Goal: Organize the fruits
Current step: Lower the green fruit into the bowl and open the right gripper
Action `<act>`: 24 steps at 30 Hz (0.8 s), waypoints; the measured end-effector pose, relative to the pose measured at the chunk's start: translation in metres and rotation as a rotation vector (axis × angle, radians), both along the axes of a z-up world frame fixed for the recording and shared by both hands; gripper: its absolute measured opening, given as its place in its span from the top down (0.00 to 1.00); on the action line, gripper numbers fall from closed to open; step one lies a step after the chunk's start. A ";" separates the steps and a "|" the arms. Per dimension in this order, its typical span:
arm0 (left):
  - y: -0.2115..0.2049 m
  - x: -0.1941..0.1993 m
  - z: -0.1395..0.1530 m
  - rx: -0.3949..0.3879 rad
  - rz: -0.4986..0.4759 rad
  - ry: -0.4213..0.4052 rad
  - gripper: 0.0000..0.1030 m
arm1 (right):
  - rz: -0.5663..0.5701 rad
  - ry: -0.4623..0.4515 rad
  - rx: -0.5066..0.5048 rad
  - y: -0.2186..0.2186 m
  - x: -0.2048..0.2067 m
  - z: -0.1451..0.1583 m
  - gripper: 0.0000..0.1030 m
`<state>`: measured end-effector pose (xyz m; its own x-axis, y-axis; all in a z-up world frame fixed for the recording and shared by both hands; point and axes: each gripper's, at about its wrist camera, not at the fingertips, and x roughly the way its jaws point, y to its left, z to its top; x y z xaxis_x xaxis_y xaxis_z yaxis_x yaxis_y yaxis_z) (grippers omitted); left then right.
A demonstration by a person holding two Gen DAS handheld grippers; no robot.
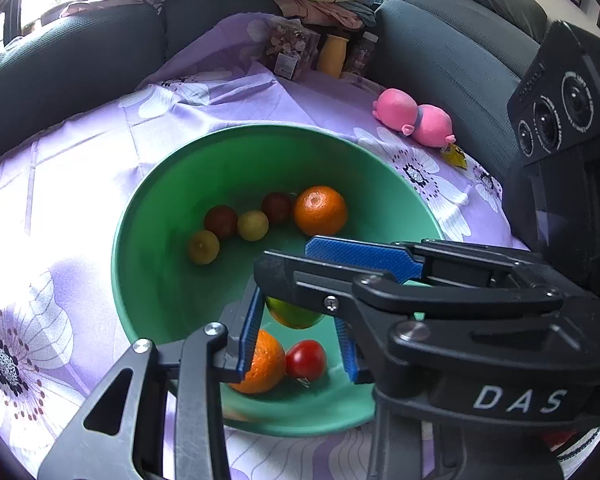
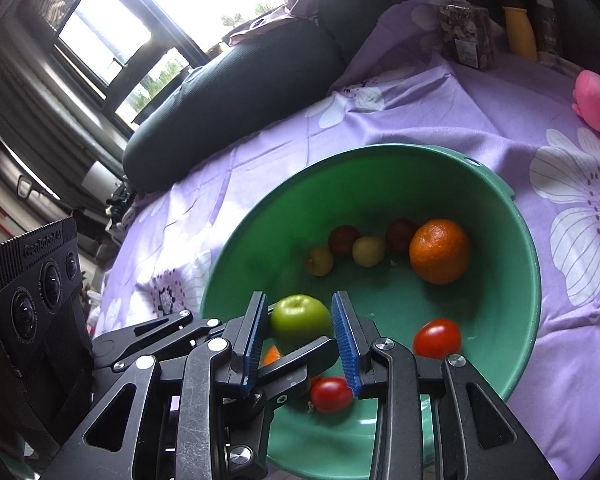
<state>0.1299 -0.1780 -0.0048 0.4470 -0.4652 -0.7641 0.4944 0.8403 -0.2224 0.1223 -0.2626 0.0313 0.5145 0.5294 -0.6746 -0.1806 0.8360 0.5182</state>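
Observation:
A green bowl on a purple flowered cloth holds several fruits: an orange, small dark and yellow fruits, a second orange and red tomatoes. My right gripper stands open around a green apple over the bowl; its blue pads are beside the apple with a slight gap. In the left wrist view the right gripper crosses in front of my left gripper, which is open above the bowl's near side.
A pink plush toy lies on the cloth at the right. A yellow bottle, a snack bag and jars stand at the far end. Dark sofa cushions surround the table.

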 end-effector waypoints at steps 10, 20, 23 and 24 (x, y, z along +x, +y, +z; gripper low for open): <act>-0.002 0.000 0.000 0.012 -0.004 0.000 0.67 | -0.001 -0.002 -0.017 0.002 0.001 0.002 0.64; -0.002 0.002 -0.001 0.023 -0.004 0.009 0.70 | 0.010 0.000 -0.064 0.007 -0.001 0.001 0.64; -0.002 0.003 0.000 0.029 0.004 0.016 0.68 | 0.003 0.003 -0.085 0.006 -0.001 0.001 0.64; -0.002 0.003 0.001 0.031 0.005 0.014 0.68 | 0.003 0.007 -0.087 0.006 -0.001 0.001 0.64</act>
<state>0.1328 -0.1798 -0.0040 0.4382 -0.4388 -0.7845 0.4873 0.8493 -0.2029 0.1213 -0.2569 0.0324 0.5084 0.4701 -0.7214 -0.1798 0.8773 0.4450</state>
